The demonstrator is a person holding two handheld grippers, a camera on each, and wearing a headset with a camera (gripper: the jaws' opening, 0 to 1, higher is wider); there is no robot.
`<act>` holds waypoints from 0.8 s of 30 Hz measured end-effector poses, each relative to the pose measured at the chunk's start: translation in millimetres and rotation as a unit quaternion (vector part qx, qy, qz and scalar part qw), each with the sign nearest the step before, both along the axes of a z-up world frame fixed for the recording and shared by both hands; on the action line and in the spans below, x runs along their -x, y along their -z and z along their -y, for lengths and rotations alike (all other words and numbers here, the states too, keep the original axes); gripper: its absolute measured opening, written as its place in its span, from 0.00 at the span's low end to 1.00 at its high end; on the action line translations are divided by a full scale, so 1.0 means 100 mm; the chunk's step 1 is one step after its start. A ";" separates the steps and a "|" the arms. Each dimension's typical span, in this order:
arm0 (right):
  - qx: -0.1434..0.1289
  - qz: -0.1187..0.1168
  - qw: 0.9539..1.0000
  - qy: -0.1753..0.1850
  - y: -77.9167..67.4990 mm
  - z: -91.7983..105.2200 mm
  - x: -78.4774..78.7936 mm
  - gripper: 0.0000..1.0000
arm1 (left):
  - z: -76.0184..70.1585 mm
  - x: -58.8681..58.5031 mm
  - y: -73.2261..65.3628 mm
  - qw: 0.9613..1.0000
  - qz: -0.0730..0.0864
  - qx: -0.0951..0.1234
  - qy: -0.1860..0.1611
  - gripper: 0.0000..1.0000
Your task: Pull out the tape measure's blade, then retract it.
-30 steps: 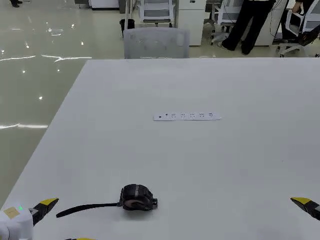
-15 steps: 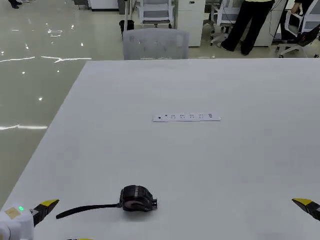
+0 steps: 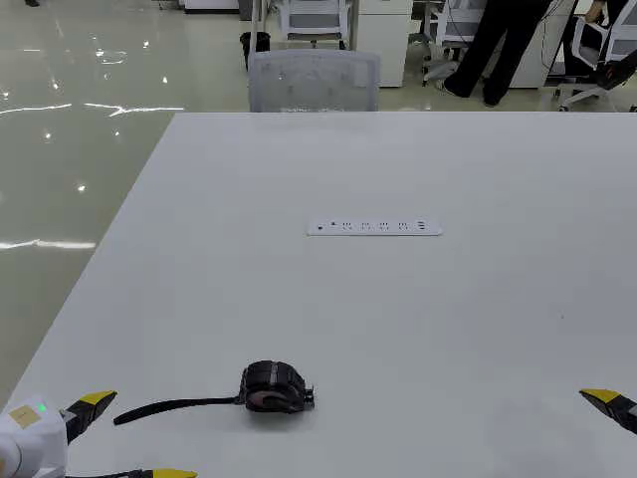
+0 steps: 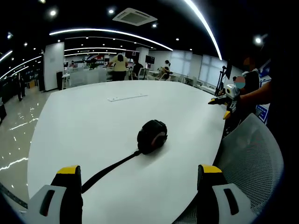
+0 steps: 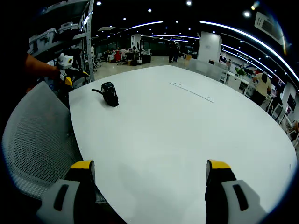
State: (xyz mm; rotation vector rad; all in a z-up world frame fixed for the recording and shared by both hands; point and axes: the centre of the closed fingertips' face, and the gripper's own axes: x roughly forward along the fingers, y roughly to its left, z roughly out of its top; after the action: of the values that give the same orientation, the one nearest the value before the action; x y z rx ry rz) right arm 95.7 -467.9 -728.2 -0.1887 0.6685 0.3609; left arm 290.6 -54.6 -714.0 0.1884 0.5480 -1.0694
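Note:
A black tape measure [image 3: 274, 387] lies near the front edge of the white table [image 3: 398, 319], its black wrist strap [image 3: 169, 408] trailing left. No blade is out. My left gripper [image 3: 134, 438] sits at the bottom left, open, with the strap's end just ahead of its yellow fingertips. In the left gripper view the tape measure [image 4: 152, 136] lies ahead of the open left gripper [image 4: 140, 170], untouched. My right gripper [image 3: 609, 402] is at the bottom right, far from the case. In the right gripper view the right gripper [image 5: 150, 164] is open over bare table, with the tape measure [image 5: 110, 93] far off.
A white power strip [image 3: 372, 227] lies flat mid-table. A grey chair [image 3: 313, 82] stands at the far edge. A mesh chair back [image 4: 252, 154] is close behind the front edge. People stand in the office beyond.
Only the head camera has tilted slightly. The tape measure and both grippers hold their places.

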 end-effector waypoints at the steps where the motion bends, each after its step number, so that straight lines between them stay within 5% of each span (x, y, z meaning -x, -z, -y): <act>1: 0.001 0.000 1.000 0.000 0.01 0.00 0.00 1.00 | 0.00 -0.01 0.00 1.000 0.000 0.000 0.000 1.00; 24: -0.001 -0.001 1.000 0.008 0.00 0.00 0.06 1.00 | 0.02 -0.04 -0.05 1.000 0.003 0.003 -0.001 1.00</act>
State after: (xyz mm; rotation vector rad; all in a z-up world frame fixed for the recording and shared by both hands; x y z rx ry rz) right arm 89.8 -467.5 -728.7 -0.1812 0.6706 0.3470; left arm 294.2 -56.2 -709.1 0.1856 0.5386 -1.0687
